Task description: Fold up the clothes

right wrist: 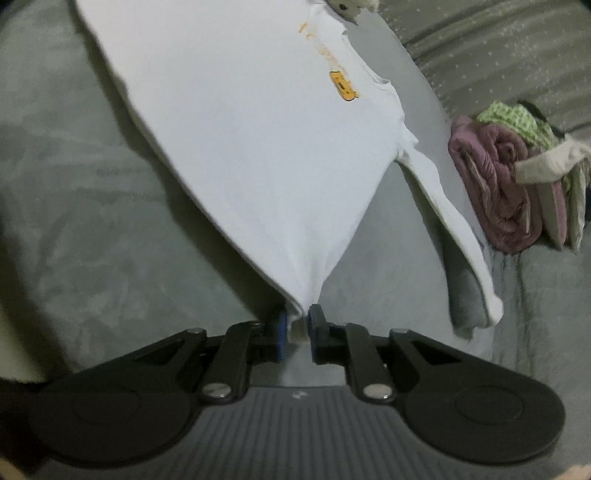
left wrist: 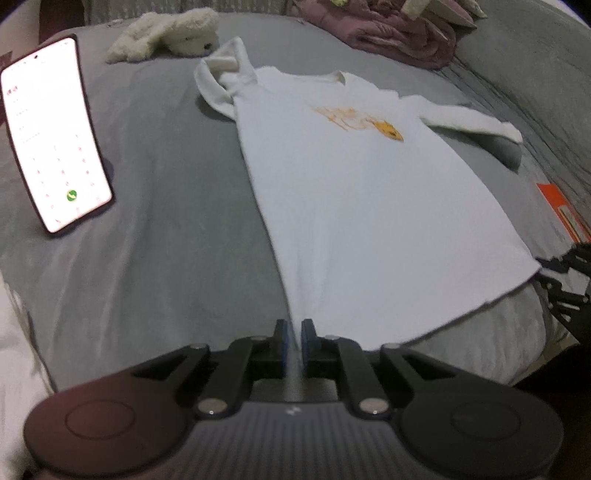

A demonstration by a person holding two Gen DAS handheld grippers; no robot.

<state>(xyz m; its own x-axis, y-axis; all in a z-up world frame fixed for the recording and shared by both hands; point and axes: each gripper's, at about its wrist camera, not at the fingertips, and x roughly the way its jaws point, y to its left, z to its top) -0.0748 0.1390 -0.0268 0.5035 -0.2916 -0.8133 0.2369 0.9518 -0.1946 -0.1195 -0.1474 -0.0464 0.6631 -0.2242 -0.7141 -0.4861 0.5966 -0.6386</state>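
**Both hem corners pinched, shirt spread on bed**

Left gripper (left wrist: 294, 341) closed to a narrow slit on the near-left hem corner of the white T-shirt (left wrist: 354, 192). Right gripper (right wrist: 298, 334) clamped on the other hem corner, fabric bunched between the pads and pulled up off the grey bedsheet (left wrist: 155, 236). Shirt print-side up across frame centre, collar toward the top; sleeves out to both sides. Phone (left wrist: 51, 133) upright at left, well apart from the shirt edge. Plush toy (left wrist: 170, 35) near the upper-left sleeve. Folded clothes pile (right wrist: 517, 184) at right, just beyond the right sleeve. Bare sheet on the left of the shirt.
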